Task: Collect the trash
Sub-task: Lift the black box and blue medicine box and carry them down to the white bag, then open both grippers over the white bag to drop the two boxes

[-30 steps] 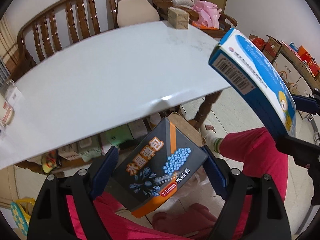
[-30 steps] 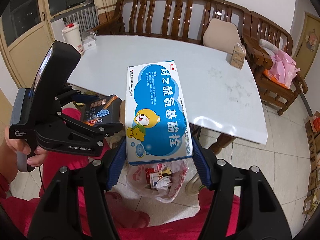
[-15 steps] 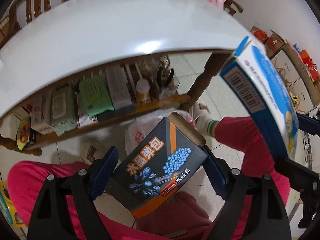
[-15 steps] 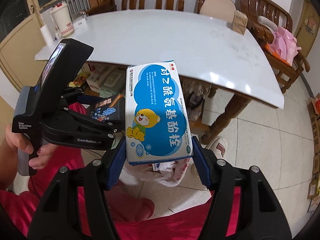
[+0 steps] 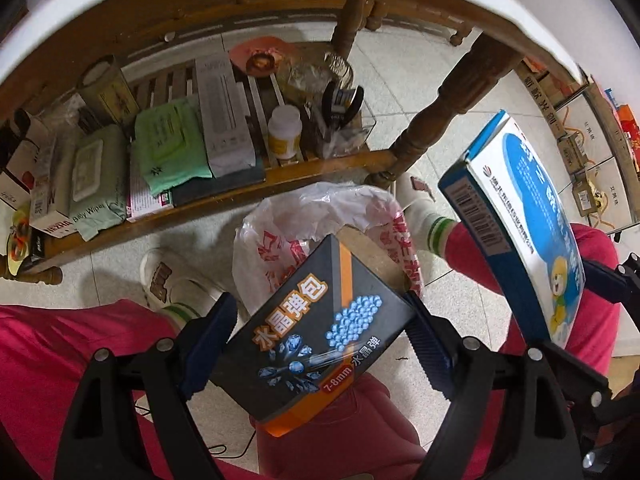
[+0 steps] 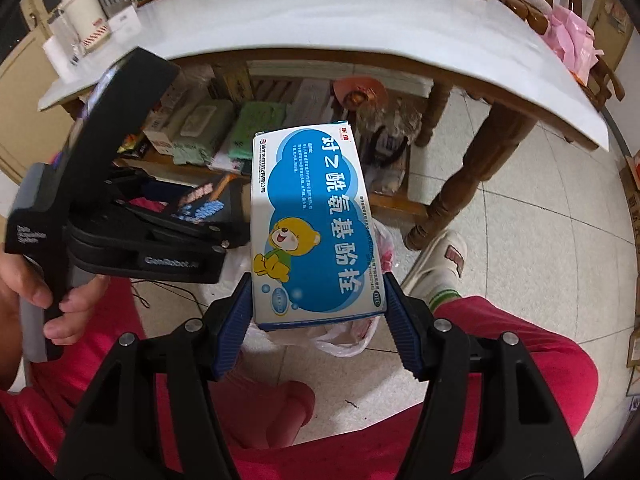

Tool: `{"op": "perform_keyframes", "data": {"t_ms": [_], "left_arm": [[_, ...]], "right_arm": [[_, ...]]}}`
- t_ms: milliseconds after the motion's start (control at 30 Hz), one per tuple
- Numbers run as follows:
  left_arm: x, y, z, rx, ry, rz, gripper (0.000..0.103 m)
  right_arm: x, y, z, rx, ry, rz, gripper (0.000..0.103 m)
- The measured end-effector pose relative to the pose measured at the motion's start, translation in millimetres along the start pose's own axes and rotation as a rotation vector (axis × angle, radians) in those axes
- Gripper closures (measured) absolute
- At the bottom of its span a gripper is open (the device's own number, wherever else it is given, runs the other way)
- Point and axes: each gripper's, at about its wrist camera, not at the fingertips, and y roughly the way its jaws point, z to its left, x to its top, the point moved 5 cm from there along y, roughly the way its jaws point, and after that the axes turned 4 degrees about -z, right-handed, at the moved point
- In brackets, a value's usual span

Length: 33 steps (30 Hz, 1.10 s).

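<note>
My left gripper point(image 5: 320, 344) is shut on a dark grey and orange box point(image 5: 316, 340), held above a white plastic trash bag point(image 5: 304, 224) that lies open on the floor between the person's legs. My right gripper point(image 6: 318, 316) is shut on a blue and white medicine box with a bear picture point(image 6: 312, 224), also held above the bag point(image 6: 360, 332). The blue box shows at the right of the left wrist view point(image 5: 520, 232). The left gripper with its dark box point(image 6: 204, 204) shows at the left of the right wrist view.
The white table top point(image 6: 360, 16) is above and ahead, with a wooden leg point(image 5: 436, 120) close by. A low wooden shelf point(image 5: 224, 196) under it holds wipes, boxes and a bottle. The person's pink-trousered legs and slippered feet point(image 5: 168, 280) flank the bag.
Both grippers have tilted and moved down from table-top level to below the table edge, over the trash bag. Each still holds its box.
</note>
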Motion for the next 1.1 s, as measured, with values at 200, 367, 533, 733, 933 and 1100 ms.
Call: {"op": "perform_keyframes", "data": {"t_ms": [200, 367, 533, 733, 933, 1100], "left_arm": [[-1, 23, 0, 0.003, 0.005, 0.046, 0.022], [0, 42, 3, -0.001, -0.008, 0.083, 0.022], [1, 58, 4, -0.008, -0.016, 0.117, 0.022], [2, 77, 6, -0.032, -0.042, 0.164, 0.022], [0, 100, 13, -0.044, -0.074, 0.218, 0.022], [-1, 120, 16, -0.052, -0.102, 0.261, 0.022]], "right_arm": [[-8, 30, -11, 0.000, 0.037, 0.056, 0.041], [-12, 50, -17, 0.002, 0.059, 0.094, 0.041], [-17, 67, -19, 0.013, 0.076, 0.133, 0.041], [-22, 90, -22, 0.017, 0.091, 0.178, 0.041], [-28, 111, -25, 0.020, 0.103, 0.225, 0.041], [-32, 132, -25, 0.018, 0.104, 0.263, 0.041]]}}
